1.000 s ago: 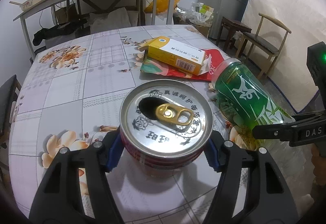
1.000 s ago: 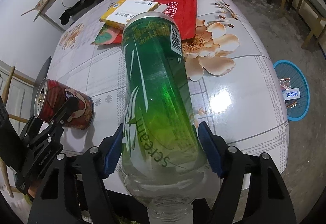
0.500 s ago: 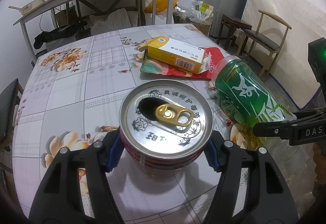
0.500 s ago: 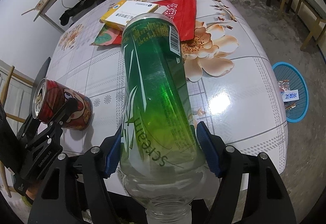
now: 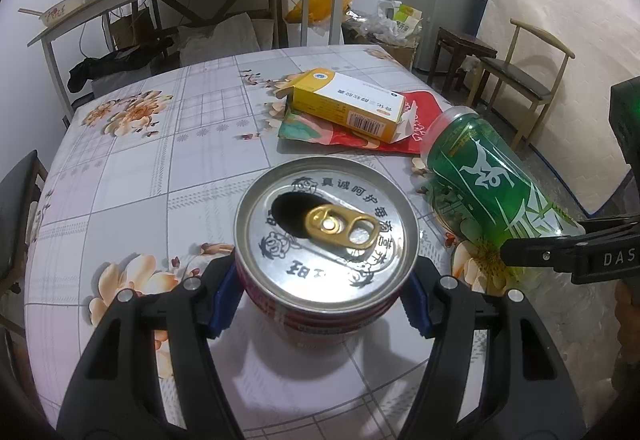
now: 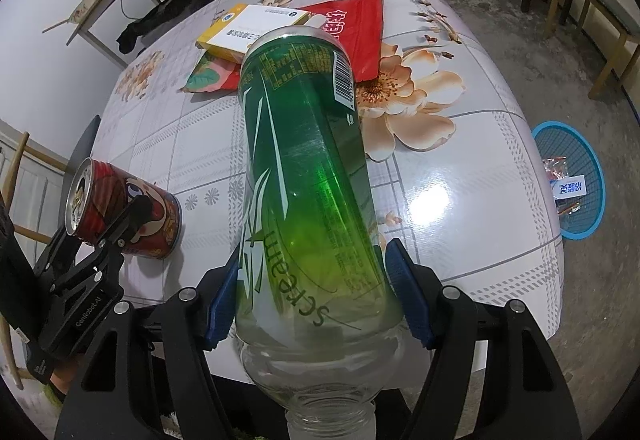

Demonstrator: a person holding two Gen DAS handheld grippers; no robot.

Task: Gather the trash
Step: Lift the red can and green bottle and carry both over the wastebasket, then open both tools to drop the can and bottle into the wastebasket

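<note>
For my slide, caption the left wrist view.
Left claw grips an opened red can on the flowered table.

Both tools share one build: the left gripper (image 5: pixel 324 296) and the right gripper (image 6: pixel 316 300) each have two matte black arms set with silver screw heads and tipped with blue pads on the fingers (image 5: pixel 224 296). Beside the worktop (image 6: pixel 460 200), the left gripper's black frame carries white "GenRobot.AI" lettering. The right gripper's side shows white letters "DAS" and, above them, a dark housing with a green light.
</note>
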